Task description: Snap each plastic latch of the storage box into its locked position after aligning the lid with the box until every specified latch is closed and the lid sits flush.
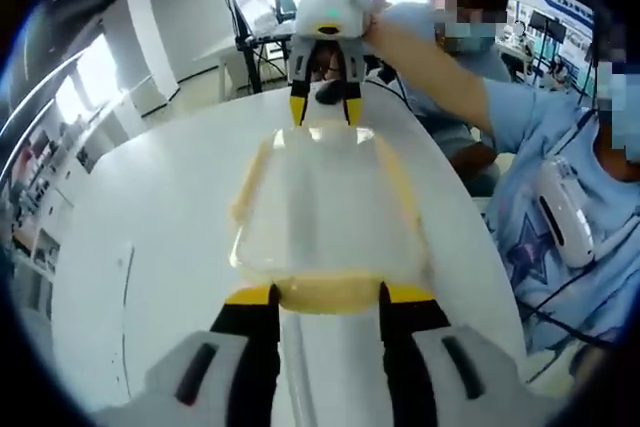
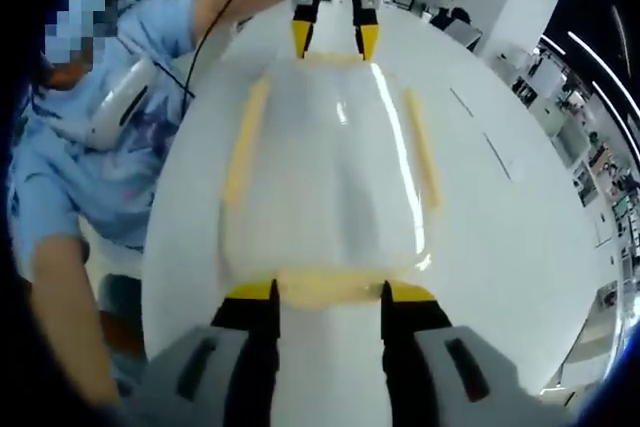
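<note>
A translucent storage box (image 1: 325, 207) with its lid on lies on the white round table (image 1: 140, 247). Yellow latches run along its long sides (image 1: 400, 182) (image 2: 245, 142). My left gripper (image 1: 328, 295) is open at one short end, its yellow-tipped jaws straddling that end's yellow latch (image 1: 325, 305). My right gripper (image 2: 328, 292) is open at the opposite end, straddling the latch (image 2: 330, 299) there. Each view also holds the other gripper at the box's far end: the right gripper (image 1: 323, 115) and the left gripper (image 2: 333, 42), jaws apart over the end latch.
A person in a light blue shirt (image 1: 560, 147) (image 2: 90, 147) stands close along one side of the table, an arm reaching over to the far gripper. Desks with a monitor (image 1: 250, 7) stand behind. The table edge (image 2: 175, 247) curves near the box.
</note>
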A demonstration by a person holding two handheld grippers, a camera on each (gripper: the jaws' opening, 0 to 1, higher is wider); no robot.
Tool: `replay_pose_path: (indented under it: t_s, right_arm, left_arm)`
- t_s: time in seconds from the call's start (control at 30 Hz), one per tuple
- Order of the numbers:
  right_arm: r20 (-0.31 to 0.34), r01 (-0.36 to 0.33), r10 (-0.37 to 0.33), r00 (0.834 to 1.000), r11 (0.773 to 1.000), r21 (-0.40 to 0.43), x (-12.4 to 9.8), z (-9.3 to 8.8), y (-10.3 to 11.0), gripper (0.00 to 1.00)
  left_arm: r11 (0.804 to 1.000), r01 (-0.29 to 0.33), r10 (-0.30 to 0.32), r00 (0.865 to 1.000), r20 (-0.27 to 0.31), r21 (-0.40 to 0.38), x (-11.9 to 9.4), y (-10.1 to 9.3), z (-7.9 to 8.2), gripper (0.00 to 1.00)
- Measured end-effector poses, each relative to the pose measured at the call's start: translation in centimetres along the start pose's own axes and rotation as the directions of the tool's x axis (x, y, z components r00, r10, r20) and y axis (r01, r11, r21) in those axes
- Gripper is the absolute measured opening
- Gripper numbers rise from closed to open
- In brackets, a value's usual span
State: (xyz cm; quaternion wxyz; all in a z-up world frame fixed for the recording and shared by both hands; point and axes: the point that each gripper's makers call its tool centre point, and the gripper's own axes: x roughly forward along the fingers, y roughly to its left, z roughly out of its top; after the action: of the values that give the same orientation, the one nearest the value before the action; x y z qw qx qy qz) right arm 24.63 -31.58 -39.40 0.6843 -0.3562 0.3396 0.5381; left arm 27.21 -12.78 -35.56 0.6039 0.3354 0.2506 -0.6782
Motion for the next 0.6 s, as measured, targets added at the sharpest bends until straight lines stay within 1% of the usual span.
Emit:
replay_pose_path:
  t_s: [0.03, 0.2, 0.43, 0.6]
  right_arm:
    - [0.013, -0.007, 0.007, 1.0, 1.0, -0.003, 0.2, 0.6, -0.1, 0.39]
    - [0.031, -0.018, 0.018, 0.999, 1.0, -0.018, 0.9, 2.4, -0.2, 0.39]
    - [0.041, -0.04, 0.041, 0.998, 0.999, -0.03, 1.6, 4.1, -0.2, 0.39]
    - [0.04, -0.057, 0.059, 0.997, 0.998, -0.037, 2.0, 5.3, -0.1, 0.39]
  left_arm:
    - [1.0, -0.002, 0.002, 1.0, 0.002, -0.003, -0.4, -0.1, -0.4, 0.39]
    - [1.0, -0.01, 0.01, 1.0, 0.029, -0.026, -1.8, -0.2, -1.6, 0.39]
    - [0.999, -0.019, 0.022, 0.998, 0.063, -0.05, -3.5, -0.5, -2.5, 0.39]
    - [0.998, -0.02, 0.025, 0.997, 0.069, -0.064, -4.4, -0.7, -3.2, 0.38]
